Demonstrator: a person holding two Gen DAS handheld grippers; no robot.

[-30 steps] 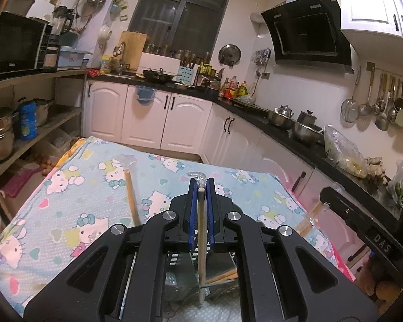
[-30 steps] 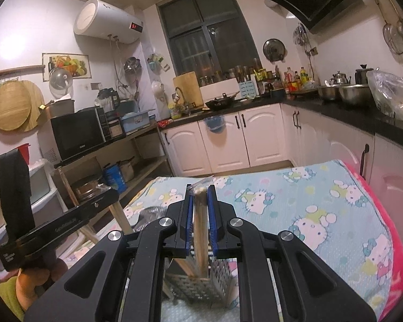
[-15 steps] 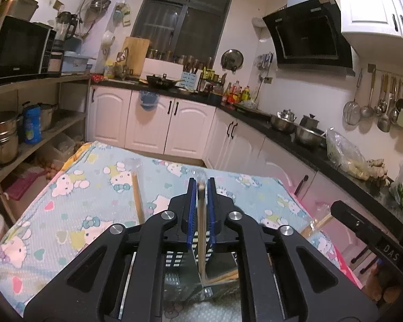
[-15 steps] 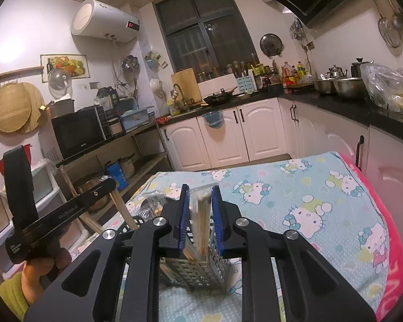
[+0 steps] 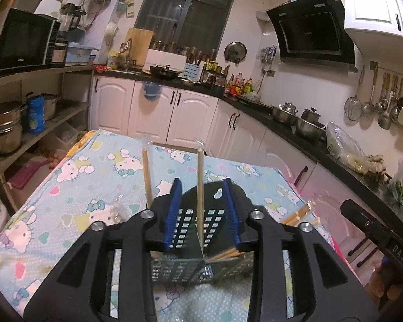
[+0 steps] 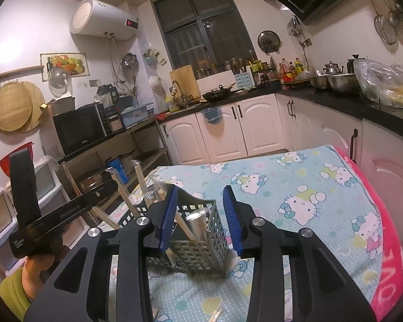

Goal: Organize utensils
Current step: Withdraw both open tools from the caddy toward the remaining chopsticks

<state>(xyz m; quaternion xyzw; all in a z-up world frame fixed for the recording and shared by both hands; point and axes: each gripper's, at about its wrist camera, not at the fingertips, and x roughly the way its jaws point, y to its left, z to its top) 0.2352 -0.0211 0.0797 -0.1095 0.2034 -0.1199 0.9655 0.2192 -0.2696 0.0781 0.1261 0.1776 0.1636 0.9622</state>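
A grey perforated utensil holder (image 5: 174,268) stands on the Hello Kitty tablecloth (image 5: 94,187), right before both grippers. My left gripper (image 5: 202,185) is opening; a wrapped wooden chopstick (image 5: 200,161) stands free between its blue pads (image 5: 172,214), its lower end in the holder. A second chopstick (image 5: 147,171) leans just left of it. My right gripper (image 6: 200,189) is opening too, its pads either side of the holder (image 6: 204,238) without touching it. Several chopsticks (image 6: 198,224) sit inside, and more (image 6: 122,196) lean out to the left.
A hand holds the left gripper's body (image 6: 53,214) at the left of the right wrist view. More chopsticks (image 5: 298,214) lie at the table's right edge. White cabinets and a dark counter (image 5: 295,134) run behind and to the right. A shelf with pots (image 5: 8,131) stands left.
Both grippers were shut on a chopstick each; their jaws have spread and let go. The sticks now stand in the holder, and the holder shows between the pads.
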